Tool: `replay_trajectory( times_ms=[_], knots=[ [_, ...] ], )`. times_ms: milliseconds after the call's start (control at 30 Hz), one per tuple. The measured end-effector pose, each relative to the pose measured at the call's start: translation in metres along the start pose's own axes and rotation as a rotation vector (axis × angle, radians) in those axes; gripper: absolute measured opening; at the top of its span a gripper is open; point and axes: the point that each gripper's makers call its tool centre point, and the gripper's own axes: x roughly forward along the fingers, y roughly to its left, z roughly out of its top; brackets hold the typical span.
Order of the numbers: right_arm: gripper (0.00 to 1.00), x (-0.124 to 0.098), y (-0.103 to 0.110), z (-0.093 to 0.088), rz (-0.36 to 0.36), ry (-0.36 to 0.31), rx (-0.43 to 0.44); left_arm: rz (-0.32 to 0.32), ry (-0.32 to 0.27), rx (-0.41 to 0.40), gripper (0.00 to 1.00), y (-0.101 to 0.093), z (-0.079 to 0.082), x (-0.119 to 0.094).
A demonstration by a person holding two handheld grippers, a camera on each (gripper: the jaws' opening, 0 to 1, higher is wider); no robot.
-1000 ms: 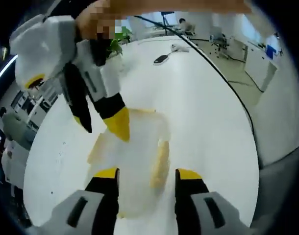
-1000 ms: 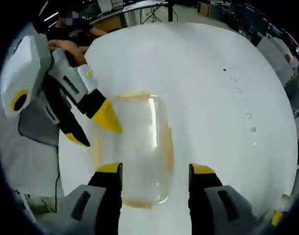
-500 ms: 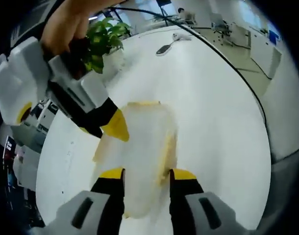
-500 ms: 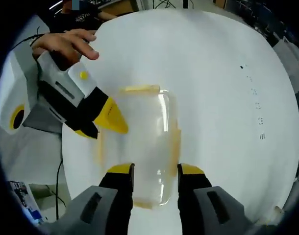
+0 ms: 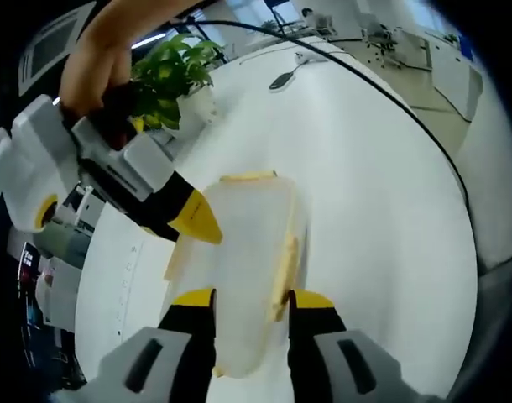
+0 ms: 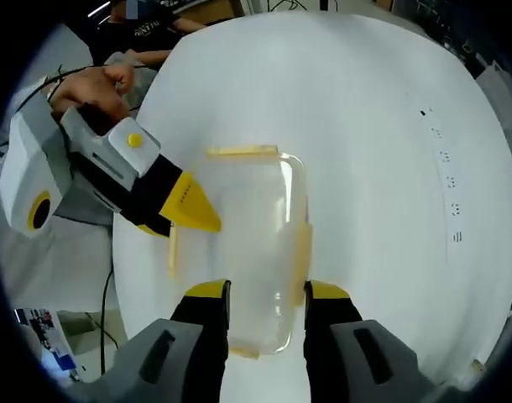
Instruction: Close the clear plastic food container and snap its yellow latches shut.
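left gripper (image 5: 250, 300): jaws narrowly spread over container's near end, lower centre
right gripper (image 6: 265, 292): jaws narrowly spread, same hold
container (image 6: 248, 243): clear, lid on, mid-frame on white table (image 6: 382, 193)
yellow latches (image 6: 302, 252): along edges
plant (image 5: 168, 71): upper left

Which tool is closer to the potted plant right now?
Right, probably. The right tool sits just before the potted plant; the left tool is across the container from it.
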Motion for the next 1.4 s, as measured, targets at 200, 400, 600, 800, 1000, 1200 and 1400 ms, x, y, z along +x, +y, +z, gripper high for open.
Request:
replay_trajectory(
  times_ms=[200, 400, 600, 800, 1000, 1200, 1400],
  knots=[
    [0.3, 0.003, -0.001, 0.001, 0.09, 0.021, -0.012, 0.008, -0.029, -0.013, 0.27, -0.002, 0.0, 0.002],
    [0.27, 0.002, -0.001, 0.003, 0.109, 0.046, -0.031, 0.012, -0.03, -0.007, 0.27, -0.003, 0.002, 0.004],
    [0.27, 0.002, 0.007, 0.002, 0.169, 0.018, -0.032, 0.016, -0.033, -0.003, 0.28, -0.005, 0.002, 0.005],
    [0.29, 0.0, 0.007, 0.005, 0.119, 0.034, -0.085, 0.078, 0.016, 0.137, 0.31, -0.007, 0.003, 0.016],
    [0.3, -0.001, 0.004, 0.005, 0.06, 0.023, -0.077, 0.059, 0.005, 0.101, 0.32, -0.007, 0.004, 0.015],
    [0.31, -0.004, 0.002, 0.004, -0.019, -0.037, -0.048, 0.051, 0.02, 0.079, 0.32, -0.006, 0.006, 0.015],
    [0.31, -0.009, -0.003, 0.005, -0.147, -0.148, -0.046, 0.053, 0.022, 0.081, 0.33, -0.007, 0.007, 0.015]
  ],
)
